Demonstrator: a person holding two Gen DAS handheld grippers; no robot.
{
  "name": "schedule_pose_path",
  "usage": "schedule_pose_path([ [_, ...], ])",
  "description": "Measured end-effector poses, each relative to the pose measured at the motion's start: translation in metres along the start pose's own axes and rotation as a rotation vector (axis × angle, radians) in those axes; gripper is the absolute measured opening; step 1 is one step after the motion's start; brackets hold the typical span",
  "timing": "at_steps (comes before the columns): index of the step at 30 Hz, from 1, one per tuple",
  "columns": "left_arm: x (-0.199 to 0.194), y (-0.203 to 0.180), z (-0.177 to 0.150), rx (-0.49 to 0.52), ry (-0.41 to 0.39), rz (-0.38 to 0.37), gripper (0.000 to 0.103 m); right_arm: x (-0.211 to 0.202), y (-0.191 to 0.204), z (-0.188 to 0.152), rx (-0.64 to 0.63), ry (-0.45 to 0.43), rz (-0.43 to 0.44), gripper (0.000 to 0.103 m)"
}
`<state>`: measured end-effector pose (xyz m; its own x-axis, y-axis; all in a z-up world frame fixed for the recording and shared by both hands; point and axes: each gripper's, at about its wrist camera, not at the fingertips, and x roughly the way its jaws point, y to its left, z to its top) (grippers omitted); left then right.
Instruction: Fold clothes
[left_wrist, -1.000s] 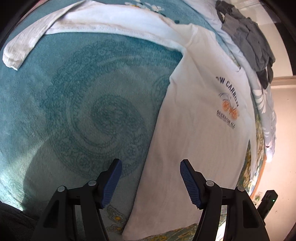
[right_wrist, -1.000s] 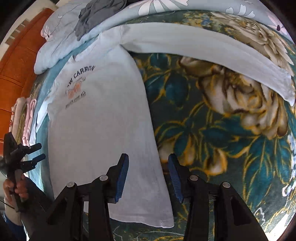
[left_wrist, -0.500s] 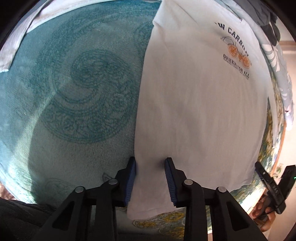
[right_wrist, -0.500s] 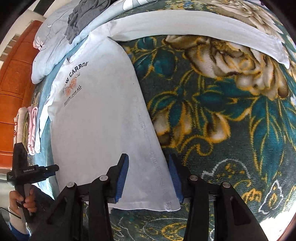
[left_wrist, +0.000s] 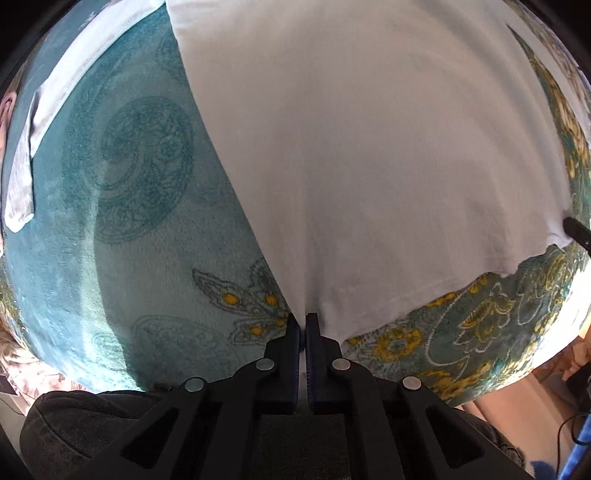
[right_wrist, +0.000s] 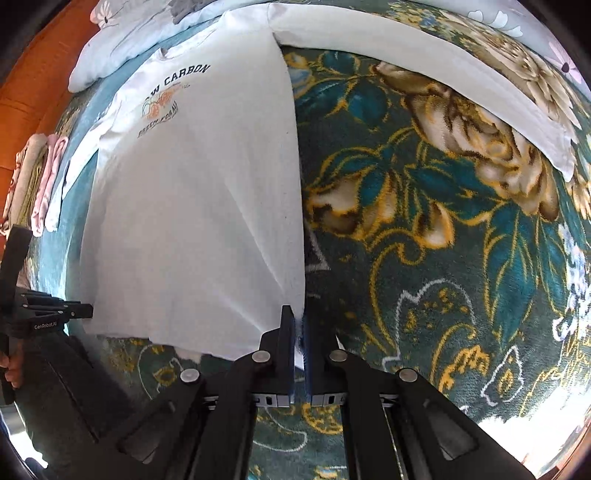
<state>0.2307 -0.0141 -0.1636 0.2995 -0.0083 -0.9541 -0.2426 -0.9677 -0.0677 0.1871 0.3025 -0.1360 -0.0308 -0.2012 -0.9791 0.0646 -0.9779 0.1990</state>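
Note:
A white long-sleeved shirt (right_wrist: 192, 206) with a "LOW CARBON" print lies flat, front up, on a floral blanket (right_wrist: 424, 258). My left gripper (left_wrist: 303, 321) is shut on the shirt's (left_wrist: 369, 166) lower left hem corner, and the cloth puckers up into the jaws. My right gripper (right_wrist: 300, 314) is shut on the lower right hem corner, with white cloth showing between the pads. Each sleeve lies spread outward: one sleeve (left_wrist: 55, 92) is in the left wrist view, the other sleeve (right_wrist: 424, 70) in the right wrist view. The left gripper (right_wrist: 86, 312) also shows at the hem's far end, held by a hand (right_wrist: 11, 369).
Folded clothes (right_wrist: 40, 177) are stacked by the orange wooden bed frame (right_wrist: 29, 74). A pale floral duvet (right_wrist: 110, 55) with a grey garment (right_wrist: 188, 5) on it lies beyond the shirt's collar. The blanket's near edge (left_wrist: 480, 376) runs just below the hem.
Both grippers closed on the hem corners. The left one swung over from the teal blanket to the shirt's corner and rolled; the right one shifted a little toward its corner.

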Motion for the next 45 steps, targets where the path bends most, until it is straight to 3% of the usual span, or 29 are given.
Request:
schedule_pose_path([
  [4, -0.017, 0.029, -0.007, -0.114, -0.078, -0.123, 0.003, 0.01, -0.014, -0.007, 0.063, 0.019, 0.029, 0.002],
  [7, -0.027, 0.063, -0.007, -0.255, -0.142, -0.192, 0.007, 0.003, -0.016, -0.003, 0.087, -0.008, 0.065, 0.003],
  [10, -0.021, 0.084, -0.006, -0.332, -0.122, -0.242, 0.008, -0.006, -0.012, 0.003, 0.072, -0.04, 0.078, 0.003],
  [14, -0.015, 0.09, -0.008, -0.325, -0.074, -0.259, 0.009, -0.006, -0.008, 0.009, 0.072, -0.049, 0.081, 0.003],
  [16, -0.015, 0.094, -0.007, -0.324, -0.076, -0.275, 0.026, -0.004, -0.002, 0.014, 0.077, -0.052, 0.077, 0.003],
  [17, -0.016, 0.098, -0.006, -0.339, -0.101, -0.284, 0.048, -0.006, -0.005, 0.015, 0.088, -0.056, 0.078, 0.003],
  [18, -0.018, 0.101, -0.005, -0.353, -0.125, -0.293, 0.062, -0.009, -0.013, 0.014, 0.101, -0.061, 0.081, 0.003],
  [20, -0.02, 0.108, -0.003, -0.378, -0.167, -0.309, 0.064, -0.01, -0.016, 0.017, 0.119, -0.068, 0.093, 0.003],
  [24, -0.008, 0.108, 0.001, -0.376, -0.118, -0.307, 0.064, -0.011, -0.012, 0.023, 0.106, -0.08, 0.099, 0.003],
  [28, -0.012, 0.1, 0.002, -0.328, -0.12, -0.271, 0.061, -0.009, -0.003, 0.03, 0.078, -0.086, 0.095, 0.004],
  [29, -0.013, 0.098, 0.001, -0.313, -0.118, -0.267, 0.051, -0.007, -0.003, 0.03, 0.076, -0.085, 0.096, 0.004],
  [30, -0.014, 0.095, 0.0, -0.298, -0.108, -0.267, 0.031, -0.005, -0.002, 0.03, 0.075, -0.083, 0.099, 0.005],
  [32, -0.015, 0.089, -0.003, -0.268, -0.088, -0.266, 0.009, -0.001, -0.001, 0.027, 0.074, -0.078, 0.103, 0.005],
  [33, -0.015, 0.086, -0.004, -0.253, -0.079, -0.265, 0.006, 0.0, -0.002, 0.023, 0.076, -0.075, 0.102, 0.005],
  [35, -0.017, 0.08, -0.006, -0.21, -0.06, -0.213, 0.004, 0.003, -0.007, 0.015, 0.08, -0.07, 0.1, 0.008],
  [36, -0.018, 0.077, -0.007, -0.186, -0.05, -0.18, 0.004, 0.005, -0.008, 0.013, 0.084, -0.066, 0.098, 0.02],
  [37, -0.019, 0.074, -0.008, -0.163, -0.039, -0.149, 0.004, 0.007, -0.009, 0.012, 0.084, -0.062, 0.096, 0.041],
  [38, -0.021, 0.072, -0.009, -0.14, -0.029, -0.119, 0.004, 0.009, -0.01, 0.009, 0.083, -0.057, 0.094, 0.046],
  [45, -0.025, 0.072, -0.024, -0.041, 0.053, 0.01, 0.003, 0.016, -0.011, -0.002, 0.06, -0.034, 0.07, 0.044],
])
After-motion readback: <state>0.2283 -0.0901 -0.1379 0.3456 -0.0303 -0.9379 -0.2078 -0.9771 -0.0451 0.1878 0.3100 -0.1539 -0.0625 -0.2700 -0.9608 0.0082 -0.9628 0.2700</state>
